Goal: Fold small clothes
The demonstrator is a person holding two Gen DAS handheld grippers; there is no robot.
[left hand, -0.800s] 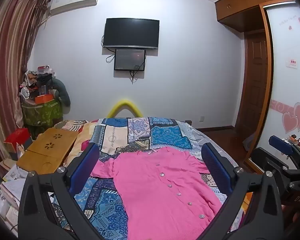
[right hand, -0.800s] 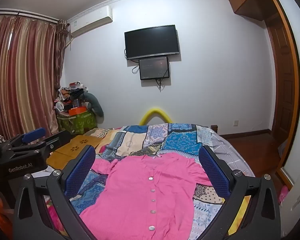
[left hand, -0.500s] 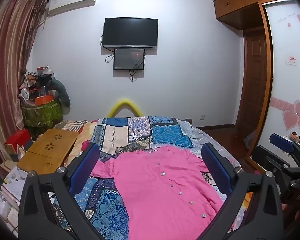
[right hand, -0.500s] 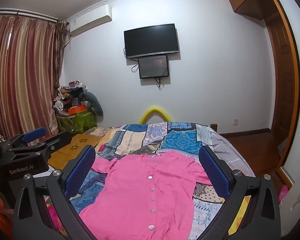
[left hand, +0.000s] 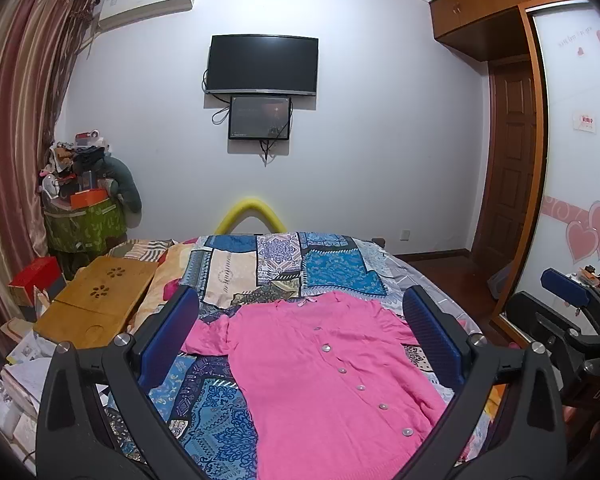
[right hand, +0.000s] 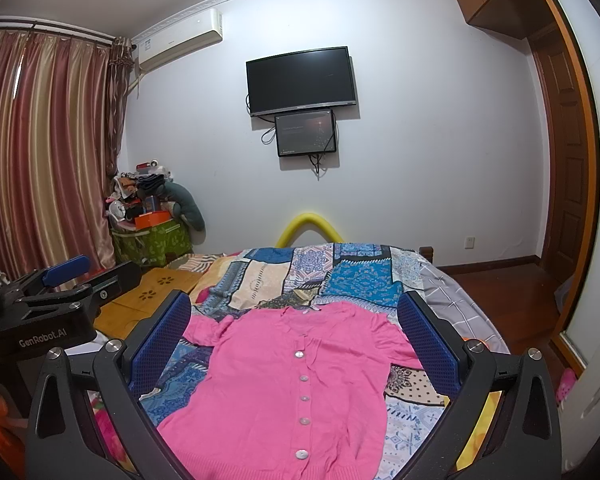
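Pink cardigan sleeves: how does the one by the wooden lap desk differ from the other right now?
The left sleeve spreads out flat past the body of the pink cardigan, crumpled at its end; the right sleeve lies tucked close to the body, partly hidden behind a claw pad. Both are short and rest on the patchwork bedspread.

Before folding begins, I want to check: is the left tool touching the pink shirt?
Apart. In the left wrist view, the left tool hangs open above the pink shirt, which lies flat and undisturbed on the bed; neither blue pad presses the cloth.

White wall [left hand: 380,140] — TV [left hand: 262,65], curtains [right hand: 48,152].
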